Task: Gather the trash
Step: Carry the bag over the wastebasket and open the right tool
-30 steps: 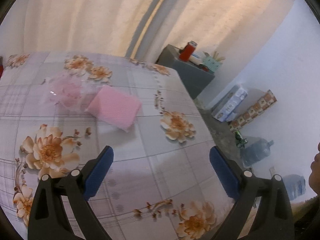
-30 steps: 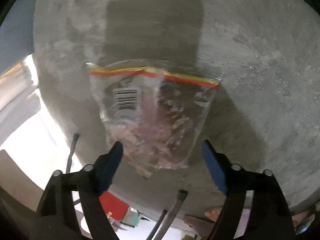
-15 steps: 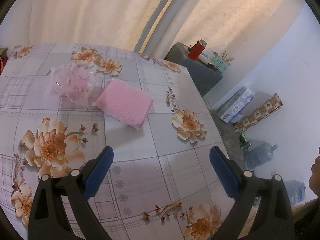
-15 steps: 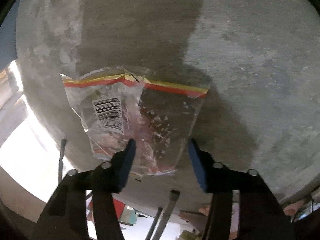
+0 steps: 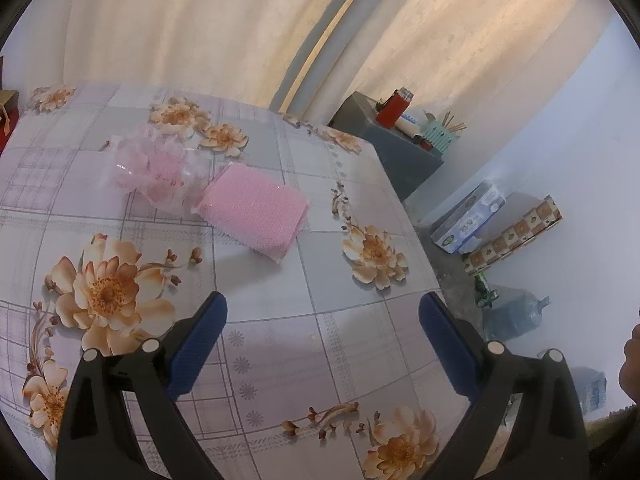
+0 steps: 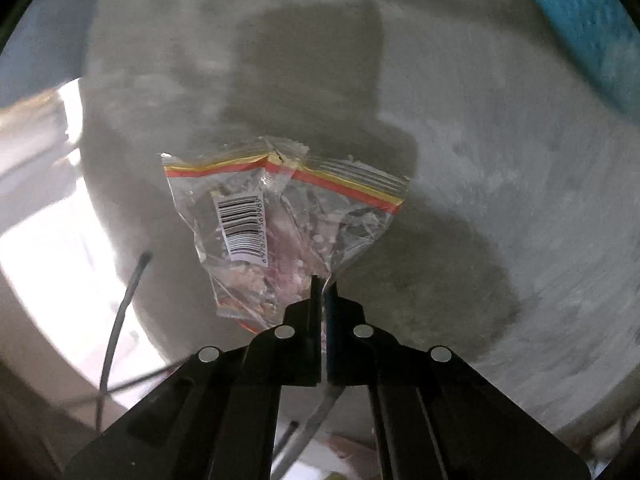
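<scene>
A: Item one, right gripper [image 6: 322, 280]?

B: Jaws pressed together, pinching the near lower corner of a crumpled clear plastic zip bag with a red-and-yellow seal strip and barcode label [image 6: 280, 216]. The bag hangs over a grey concrete floor [image 6: 500, 160]. Judged: one piece of trash secured, not yet deposited; no bin appears in either view.

A: Item two, left gripper [image 5: 322, 340]?

B: Blue fingers spread wide, nothing between them, poised over a tabletop covered in a floral checked cloth [image 5: 280, 360].

A: Outstanding items?

B: Far left on the tabletop, a crumpled clear wrapper with pink contents [image 5: 154, 170] touching a flat pink textured packet [image 5: 254, 210]. Both likely remain to be collected.

A: View differences?

B: Only the right wrist shows the bag and floor; only the left wrist shows the tabletop, curtains [image 5: 180, 28] and water jugs [image 5: 516, 316] by the wall.
</scene>
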Demonstrator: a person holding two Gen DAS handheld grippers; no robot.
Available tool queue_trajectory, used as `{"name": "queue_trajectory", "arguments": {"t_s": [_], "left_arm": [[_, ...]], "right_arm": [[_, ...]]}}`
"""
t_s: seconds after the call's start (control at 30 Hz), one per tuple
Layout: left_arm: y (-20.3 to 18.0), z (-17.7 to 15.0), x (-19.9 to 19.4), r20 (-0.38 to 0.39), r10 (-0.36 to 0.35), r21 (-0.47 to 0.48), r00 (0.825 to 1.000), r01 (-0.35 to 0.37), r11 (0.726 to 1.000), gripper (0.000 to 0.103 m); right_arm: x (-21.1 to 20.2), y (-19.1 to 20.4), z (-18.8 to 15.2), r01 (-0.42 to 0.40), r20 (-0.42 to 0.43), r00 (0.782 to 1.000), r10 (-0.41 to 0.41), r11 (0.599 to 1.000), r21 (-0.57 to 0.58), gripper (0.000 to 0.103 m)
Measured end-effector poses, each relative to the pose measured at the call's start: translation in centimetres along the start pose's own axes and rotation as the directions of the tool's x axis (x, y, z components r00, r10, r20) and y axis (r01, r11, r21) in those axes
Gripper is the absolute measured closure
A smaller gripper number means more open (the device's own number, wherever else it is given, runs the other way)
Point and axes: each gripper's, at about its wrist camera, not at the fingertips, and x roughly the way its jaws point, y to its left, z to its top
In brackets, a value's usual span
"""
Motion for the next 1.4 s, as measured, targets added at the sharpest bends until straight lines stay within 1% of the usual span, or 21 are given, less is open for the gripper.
{"name": "queue_trajectory", "arguments": {"t_s": [0.13,0.23,0.3,0.4,0.43,0.5,0.57,0.63,0.73,0.8,0.83,0.9,0.93,0.97,1.0,1.03,1.07,1.1,1.13,1.3,1.4], "left_arm": [[-0.1,-0.1,-0.3,0.013,-0.028,-0.007,1.000,0.028,1.000,0.009],[-0.5,-0.2,-0.3,0.021,-0.050,-0.005,0.999,0.050,0.999,0.009],[-0.8,-0.4,-0.2,0.022,-0.065,0.000,0.998,0.065,0.998,0.008],[-1.1,-0.5,0.0,0.023,-0.086,-0.004,0.996,0.086,0.996,0.009],[-1.2,-0.6,0.1,0.022,-0.098,-0.009,0.995,0.098,0.995,0.009],[-1.4,-0.8,0.1,0.022,-0.117,-0.013,0.993,0.117,0.993,0.009],[-1.5,-0.9,-0.1,0.026,-0.129,-0.010,0.991,0.130,0.992,0.009],[-1.7,-1.0,-0.4,0.032,-0.137,-0.005,0.990,0.137,0.991,0.009],[-1.9,-1.2,-1.5,0.051,-0.143,0.007,0.988,0.143,0.990,0.008],[-1.9,-1.4,-2.4,0.067,-0.146,0.011,0.987,0.145,0.989,0.009],[-1.9,-1.5,-2.9,0.073,-0.147,0.009,0.986,0.147,0.989,0.008],[-1.7,-1.8,-3.6,0.082,-0.149,0.003,0.985,0.149,0.989,0.009],[-1.7,-1.9,-4.0,0.088,-0.149,0.000,0.985,0.150,0.989,0.009],[-1.6,-2.0,-4.3,0.092,-0.149,-0.002,0.985,0.150,0.989,0.009],[-1.6,-2.2,-4.8,0.101,-0.149,-0.003,0.984,0.150,0.989,0.009],[-1.5,-2.4,-5.2,0.108,-0.150,-0.002,0.983,0.152,0.988,0.009],[-1.5,-2.6,-5.6,0.116,-0.152,0.001,0.981,0.153,0.988,0.009],[-1.5,-2.8,-5.9,0.123,-0.152,0.005,0.981,0.152,0.988,0.008],[-1.5,-3.0,-6.2,0.127,-0.153,0.008,0.980,0.153,0.988,0.008],[-0.9,-3.7,-6.9,0.125,-0.156,0.006,0.980,0.156,0.988,0.009],[-0.5,-4.1,-7.6,0.133,-0.156,0.007,0.979,0.157,0.988,0.009]], "right_arm": [[-7.1,3.4,-2.9,0.061,0.131,0.991,-0.029,0.967,-0.247,0.103],[-14.1,4.9,-6.1,0.122,0.270,0.963,-0.013,0.911,-0.394,0.103],[-20.6,5.2,-9.3,0.190,0.408,0.913,0.016,0.867,-0.460,0.103],[-28.5,3.3,-12.2,0.287,0.587,0.809,0.028,0.852,-0.437,0.103],[-30.8,2.2,-12.7,0.330,0.647,0.762,0.010,0.855,-0.401,0.103],[-33.4,0.3,-12.7,0.406,0.726,0.686,-0.051,0.855,-0.324,0.103],[-33.9,-1.4,-11.8,0.464,0.755,0.643,-0.128,0.849,-0.251,0.103],[-33.3,-2.9,-10.8,0.498,0.751,0.635,-0.181,0.839,-0.219,0.103],[-31.5,-5.3,-8.5,0.514,0.701,0.672,-0.237,0.831,-0.213,0.103],[-30.6,-6.8,-7.4,0.539,0.683,0.679,-0.270,0.815,-0.213,0.103],[-29.6,-7.0,-6.6,0.540,0.662,0.695,-0.280,0.811,-0.223,0.103],[-28.4,-6.6,-5.8,0.578,0.652,0.687,-0.320,0.785,-0.223,0.101],[-28.0,-6.9,-5.6,0.580,0.634,0.700,-0.328,0.780,-0.236,0.099],[-27.7,-7.0,-5.3,0.569,0.605,0.725,-0.329,0.782,-0.255,0.097],[-27.7,-6.6,-5.3,0.572,0.597,0.727,-0.339,0.780,-0.254,0.089],[-27.8,-6.4,-5.4,0.584,0.600,0.720,-0.350,0.771,-0.252,0.071],[-28.0,-6.1,-5.6,0.588,0.602,0.717,-0.351,0.769,-0.251,0.060],[-28.6,-6.1,-5.9,0.585,0.613,0.712,-0.342,0.772,-0.249,0.041],[-29.1,-6.0,-6.2,0.585,0.629,0.702,-0.332,0.773,-0.244,0.036],[-31.2,-5.6,-8.4,0.577,0.663,0.685,-0.303,0.780,-0.240,0.035],[-34.1,-5.8,-10.4,0.541,0.688,0.679,-0.257,0.808,-0.232,0.035]]}}
